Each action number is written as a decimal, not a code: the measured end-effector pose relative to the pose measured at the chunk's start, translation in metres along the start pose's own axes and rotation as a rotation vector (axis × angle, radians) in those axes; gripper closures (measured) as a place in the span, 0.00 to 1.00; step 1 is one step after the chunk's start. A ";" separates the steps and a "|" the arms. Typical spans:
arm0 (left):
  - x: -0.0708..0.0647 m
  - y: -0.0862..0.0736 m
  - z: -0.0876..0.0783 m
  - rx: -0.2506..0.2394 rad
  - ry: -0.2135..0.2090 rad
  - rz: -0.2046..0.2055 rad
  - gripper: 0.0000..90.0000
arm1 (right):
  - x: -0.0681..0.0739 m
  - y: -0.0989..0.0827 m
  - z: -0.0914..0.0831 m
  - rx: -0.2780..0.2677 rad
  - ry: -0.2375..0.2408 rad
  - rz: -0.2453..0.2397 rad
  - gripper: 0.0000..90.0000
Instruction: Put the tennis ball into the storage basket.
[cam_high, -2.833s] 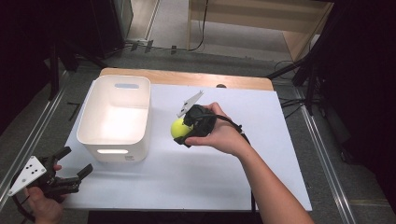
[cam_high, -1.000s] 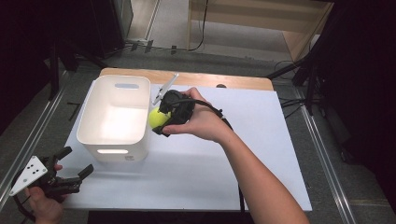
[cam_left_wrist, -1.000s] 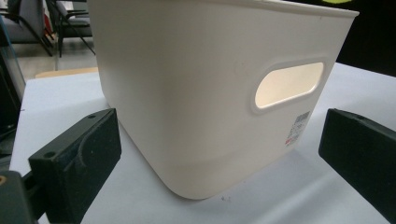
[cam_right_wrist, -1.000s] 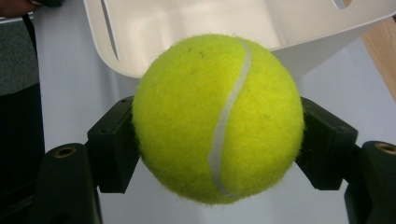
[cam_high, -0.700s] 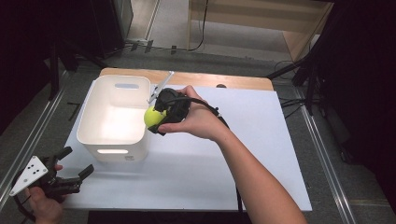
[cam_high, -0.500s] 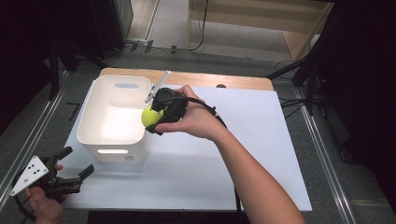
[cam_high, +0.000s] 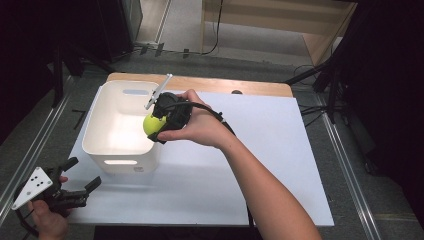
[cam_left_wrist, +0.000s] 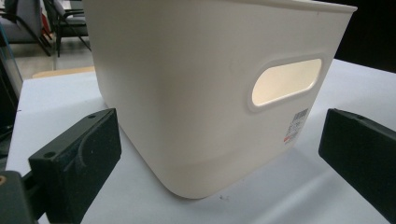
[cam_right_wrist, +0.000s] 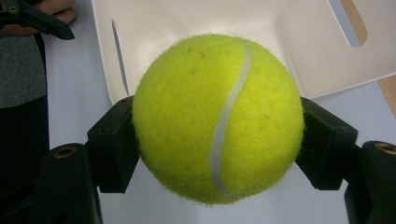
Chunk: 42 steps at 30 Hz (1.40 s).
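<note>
A yellow-green tennis ball (cam_high: 151, 123) (cam_right_wrist: 217, 119) is held in my right gripper (cam_high: 156, 125) (cam_right_wrist: 217, 140), whose black jaws press on both its sides. The ball hangs above the right rim of a white plastic bin (cam_high: 107, 149) (cam_right_wrist: 303, 42) with cut-out handles. My left gripper (cam_high: 82, 177) sits at the table's near left corner, jaws spread wide. In the left gripper view its jaws stand apart (cam_left_wrist: 219, 154) with the bin's near wall (cam_left_wrist: 187, 93) just ahead, untouched.
A white board (cam_high: 280, 150) covers the wooden table (cam_high: 250, 86). Metal rails (cam_high: 350, 170) run along both sides of the table. A black cable (cam_high: 220, 120) trails from the right gripper over the forearm.
The right hand has carried the ball leftward, from beside the bin to above its right rim. The left gripper has stayed put.
</note>
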<state>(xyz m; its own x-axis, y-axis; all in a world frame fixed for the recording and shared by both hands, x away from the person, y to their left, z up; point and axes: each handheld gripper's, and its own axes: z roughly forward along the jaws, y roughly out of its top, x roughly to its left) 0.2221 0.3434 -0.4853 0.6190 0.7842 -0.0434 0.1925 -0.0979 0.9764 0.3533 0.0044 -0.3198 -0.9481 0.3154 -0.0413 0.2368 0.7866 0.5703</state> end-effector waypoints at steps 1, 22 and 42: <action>0.000 0.000 0.000 0.001 0.000 0.000 0.00 | 0.000 0.001 0.001 -0.001 0.003 0.004 0.27; 0.000 0.000 0.000 0.000 -0.004 -0.001 0.00 | 0.003 0.018 0.020 0.003 0.022 -0.026 0.27; 0.000 0.000 0.001 -0.001 -0.005 -0.001 0.00 | 0.008 0.023 0.042 0.038 0.045 -0.023 0.26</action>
<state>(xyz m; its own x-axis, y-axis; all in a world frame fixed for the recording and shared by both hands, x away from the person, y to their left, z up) 0.2225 0.3432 -0.4857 0.6228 0.7810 -0.0459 0.1930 -0.0965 0.9764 0.3602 0.0472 -0.3415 -0.9618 0.2732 -0.0162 0.2219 0.8131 0.5382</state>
